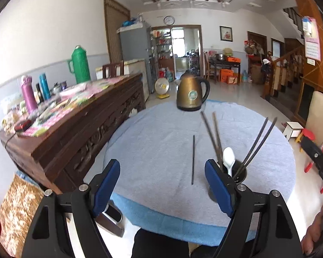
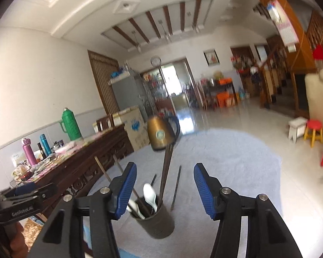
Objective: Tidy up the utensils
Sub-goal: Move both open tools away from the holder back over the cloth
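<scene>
A dark cup (image 2: 157, 221) stands on the blue-grey cloth of the round table (image 1: 152, 133). It holds several dark chopsticks (image 1: 215, 133) and a white spoon (image 1: 228, 161); the spoon also shows in the right wrist view (image 2: 151, 194). One loose chopstick (image 1: 193, 160) lies flat on the cloth left of the cup; it also shows in the right wrist view (image 2: 176, 188). My left gripper (image 1: 162, 185) is open and empty, with the loose chopstick between its fingers' lines. My right gripper (image 2: 164, 190) is open and empty, hovering above the cup.
A bronze kettle (image 1: 191, 93) stands at the table's far side. A long wooden sideboard (image 1: 75, 133) with flasks and a green thermos (image 1: 80, 64) runs along the left. Small stools (image 2: 314, 131) stand on the floor to the right.
</scene>
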Tool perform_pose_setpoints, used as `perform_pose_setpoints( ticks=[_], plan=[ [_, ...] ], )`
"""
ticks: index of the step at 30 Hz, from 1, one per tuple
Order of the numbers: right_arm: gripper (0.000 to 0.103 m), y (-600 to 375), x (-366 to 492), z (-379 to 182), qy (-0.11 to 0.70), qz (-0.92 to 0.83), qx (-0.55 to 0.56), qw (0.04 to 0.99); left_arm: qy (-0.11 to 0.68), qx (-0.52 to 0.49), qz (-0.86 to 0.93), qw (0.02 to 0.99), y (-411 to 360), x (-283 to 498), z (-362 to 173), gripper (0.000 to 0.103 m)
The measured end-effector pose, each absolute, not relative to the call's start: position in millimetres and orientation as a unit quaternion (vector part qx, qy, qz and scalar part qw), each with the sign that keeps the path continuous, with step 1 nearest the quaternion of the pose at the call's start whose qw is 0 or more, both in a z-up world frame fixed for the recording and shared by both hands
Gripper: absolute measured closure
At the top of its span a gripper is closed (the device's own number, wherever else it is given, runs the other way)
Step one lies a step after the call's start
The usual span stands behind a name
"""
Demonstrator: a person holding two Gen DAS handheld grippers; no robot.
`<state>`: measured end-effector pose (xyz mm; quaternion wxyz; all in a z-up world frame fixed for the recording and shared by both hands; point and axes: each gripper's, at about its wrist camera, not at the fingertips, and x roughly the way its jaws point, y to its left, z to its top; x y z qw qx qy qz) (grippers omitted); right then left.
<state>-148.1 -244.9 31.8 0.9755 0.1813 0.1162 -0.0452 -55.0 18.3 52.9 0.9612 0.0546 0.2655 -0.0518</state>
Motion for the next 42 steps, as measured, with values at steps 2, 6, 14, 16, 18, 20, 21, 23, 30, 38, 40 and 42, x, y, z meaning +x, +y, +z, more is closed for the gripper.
perform_pose_setpoints(
  ticks=[2, 6, 14, 16, 18, 20, 21, 23, 30, 38, 40, 42],
  plan=[
    [0.044, -240.9, -139.7, 27.5, 0.132, -0.041, 0.189, 0.972, 0.258, 0.059, -0.035, 0.964, 25.3, -55.4, 49.6, 0.022],
    [0.044, -227.0, -130.6, 29.9, 0.133, -0.038, 0.179, 0.974, 0.245, 0.066, -0.015, 0.967, 36.1, -57.6, 50.3, 0.022],
    [0.044, -199.6, -122.9, 38.6, 0.126, -0.037, 0.153, 0.979, 0.231, 0.058, -0.014, 0.971, 58.3, -58.0, 50.4, 0.021],
    [0.044, -198.1, -123.2, 39.5, 0.127, -0.044, 0.15, 0.98, 0.23, 0.052, -0.013, 0.972, 68.3, -54.7, 52.6, 0.021],
    [0.044, -201.2, -124.7, 40.8, 0.128, -0.051, 0.151, 0.979, 0.224, 0.042, -0.005, 0.974, 81.1, -50.4, 56.7, 0.021],
    [0.044, -210.3, -128.3, 44.7, 0.124, -0.065, 0.156, 0.978, 0.214, 0.031, 0.002, 0.976, 91.3, -50.3, 61.3, 0.021],
    [0.044, -215.4, -131.7, 46.4, 0.119, -0.072, 0.16, 0.977, 0.208, 0.028, 0.005, 0.978, 95.3, -50.4, 63.6, 0.021],
    [0.044, -226.7, -136.3, 51.5, 0.108, -0.088, 0.169, 0.976, 0.193, 0.031, 0.018, 0.981, 104.2, -50.5, 68.4, 0.021],
    [0.044, -272.4, -139.5, 53.7, 0.096, -0.14, 0.198, 0.965, 0.164, 0.047, 0.035, 0.985, 112.3, -51.3, 83.5, 0.021],
    [0.044, -310.9, -160.5, 66.2, 0.056, -0.178, 0.202, 0.961, 0.088, 0.058, 0.036, 0.994, 108.8, -75.3, 134.3, 0.02],
    [0.044, -321.6, -173.4, 75.7, 0.035, -0.189, 0.207, 0.959, 0.06, 0.054, 0.04, 0.996, 109.0, -85.8, 149.9, 0.017],
    [0.044, -333.7, -190.8, 87.7, 0.007, -0.199, 0.219, 0.955, 0.043, 0.053, 0.039, 0.997, 108.9, -92.5, 160.4, 0.014]
  ],
)
